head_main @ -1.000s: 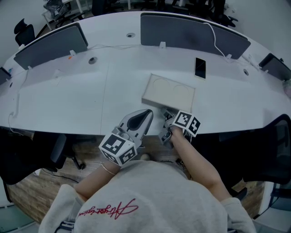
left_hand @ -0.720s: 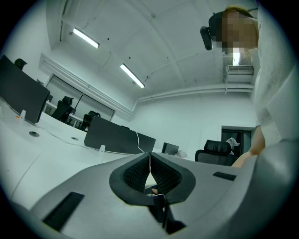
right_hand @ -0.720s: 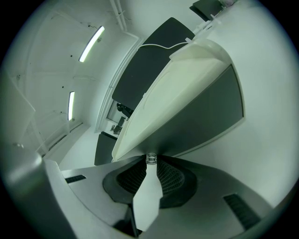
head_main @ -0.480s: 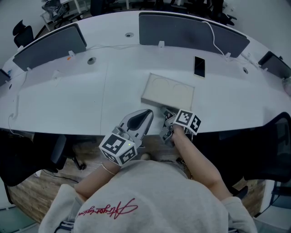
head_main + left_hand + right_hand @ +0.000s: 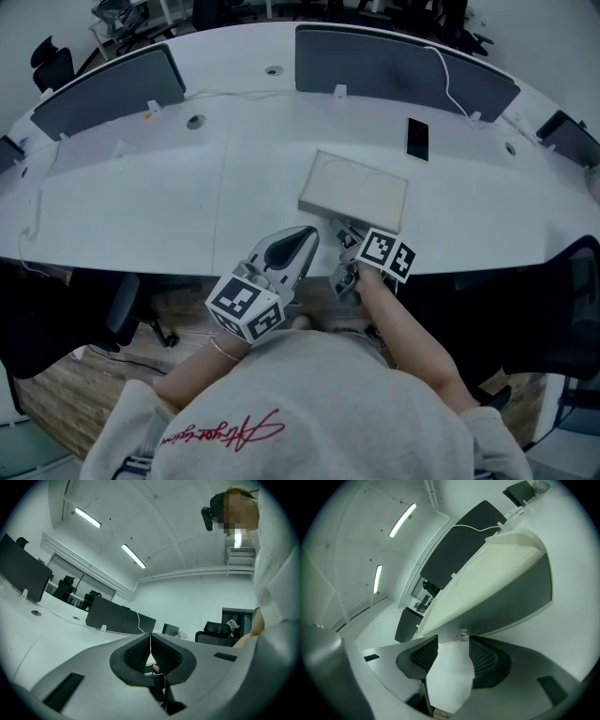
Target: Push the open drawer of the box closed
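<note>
Since second ago: jaws of right gripper [image 5: 453, 644] just been opening, now released, spread either side of small clear knob [image 5: 462, 634] on grey front of box [image 5: 497, 573], pads not pressing. Otherwise unchanged: box by near edge of table [image 5: 141, 187], left gripper [image 5: 150, 641] level, clenched on nothing. Knob seen only in right gripper view; phone [image 5: 416, 139] beyond box only in head view.

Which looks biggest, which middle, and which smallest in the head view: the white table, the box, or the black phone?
1. table, by far the biggest
2. box
3. phone, the smallest

The phone lies a bit farther from the camera than the box, but the gap is plain.
</note>
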A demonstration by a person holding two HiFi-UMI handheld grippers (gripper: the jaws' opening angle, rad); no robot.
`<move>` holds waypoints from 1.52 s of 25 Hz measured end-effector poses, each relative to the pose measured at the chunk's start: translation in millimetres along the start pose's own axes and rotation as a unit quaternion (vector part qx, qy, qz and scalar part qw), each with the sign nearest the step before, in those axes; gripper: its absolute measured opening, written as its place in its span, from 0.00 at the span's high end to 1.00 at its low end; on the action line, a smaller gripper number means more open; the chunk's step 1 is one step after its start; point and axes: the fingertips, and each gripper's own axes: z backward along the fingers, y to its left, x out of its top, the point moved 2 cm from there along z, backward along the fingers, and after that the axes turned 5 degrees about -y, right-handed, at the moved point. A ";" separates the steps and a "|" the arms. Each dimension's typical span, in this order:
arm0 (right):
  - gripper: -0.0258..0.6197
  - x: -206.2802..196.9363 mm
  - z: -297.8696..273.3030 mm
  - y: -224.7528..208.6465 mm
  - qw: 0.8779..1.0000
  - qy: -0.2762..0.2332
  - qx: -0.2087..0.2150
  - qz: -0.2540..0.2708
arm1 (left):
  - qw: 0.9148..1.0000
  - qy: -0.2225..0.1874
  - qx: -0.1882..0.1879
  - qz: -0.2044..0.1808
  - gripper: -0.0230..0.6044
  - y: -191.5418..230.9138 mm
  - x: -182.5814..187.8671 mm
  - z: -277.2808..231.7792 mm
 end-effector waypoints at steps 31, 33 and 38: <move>0.64 -19.2 138.8 92.0 0.961 -0.062 0.121 0.239 | 0.999 0.002 0.029 -0.014 0.93 -70.4 -15.2 35.2; 0.65 -21.1 155.5 103.3 0.951 -0.075 0.135 0.269 | 0.999 -0.002 0.030 -0.022 0.94 -80.2 -14.3 39.3; 0.87 -20.8 190.8 118.4 0.931 -0.110 0.142 0.317 | 0.999 -0.005 0.032 -0.031 0.94 -102.7 -15.3 46.9</move>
